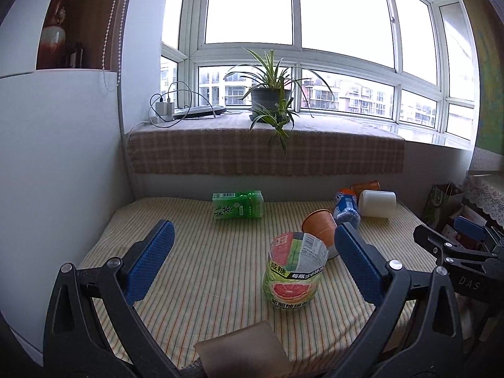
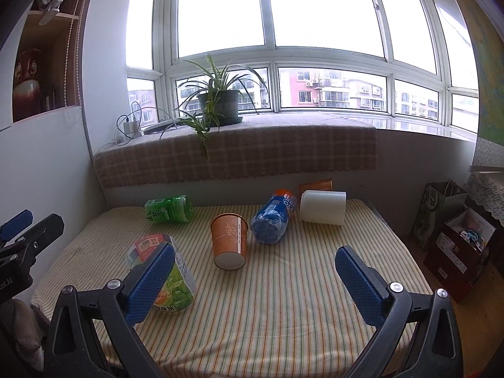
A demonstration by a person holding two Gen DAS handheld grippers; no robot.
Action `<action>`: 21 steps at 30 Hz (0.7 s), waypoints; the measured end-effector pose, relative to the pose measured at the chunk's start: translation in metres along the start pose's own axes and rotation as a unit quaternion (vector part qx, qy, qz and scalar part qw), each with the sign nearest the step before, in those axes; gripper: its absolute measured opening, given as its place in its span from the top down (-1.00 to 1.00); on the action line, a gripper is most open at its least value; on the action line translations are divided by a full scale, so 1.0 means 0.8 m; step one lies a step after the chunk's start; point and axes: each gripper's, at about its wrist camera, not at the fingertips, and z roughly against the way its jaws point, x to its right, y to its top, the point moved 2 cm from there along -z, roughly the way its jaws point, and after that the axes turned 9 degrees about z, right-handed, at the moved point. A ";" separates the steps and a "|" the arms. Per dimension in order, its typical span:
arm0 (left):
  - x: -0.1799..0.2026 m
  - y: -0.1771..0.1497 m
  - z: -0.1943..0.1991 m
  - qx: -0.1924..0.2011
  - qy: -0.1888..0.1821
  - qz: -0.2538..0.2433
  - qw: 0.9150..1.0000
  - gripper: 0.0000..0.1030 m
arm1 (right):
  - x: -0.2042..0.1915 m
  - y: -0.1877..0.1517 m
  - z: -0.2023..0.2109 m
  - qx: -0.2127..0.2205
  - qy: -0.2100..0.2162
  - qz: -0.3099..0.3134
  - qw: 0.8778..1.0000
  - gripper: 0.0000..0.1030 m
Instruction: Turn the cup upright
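Both the left gripper (image 1: 252,264) and right gripper (image 2: 255,280) are open and empty; next, reach the upside-down orange cup (image 2: 229,241).

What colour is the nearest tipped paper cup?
Orange, white base; paper cup, clearest in right wrist view.

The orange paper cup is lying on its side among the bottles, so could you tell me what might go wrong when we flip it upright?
1. The blue bottle lies close beside the orange paper cup; an open right gripper could nudge it.
2. The cut grapefruit bottle stands near the cup and might topple.
3. The striped cloth looks soft, so the upright cup may wobble.
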 end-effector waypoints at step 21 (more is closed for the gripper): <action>-0.004 0.000 0.000 -0.003 0.000 0.000 1.000 -1.00 | -0.003 -0.004 -0.006 -0.013 0.005 -0.002 1.000 -0.99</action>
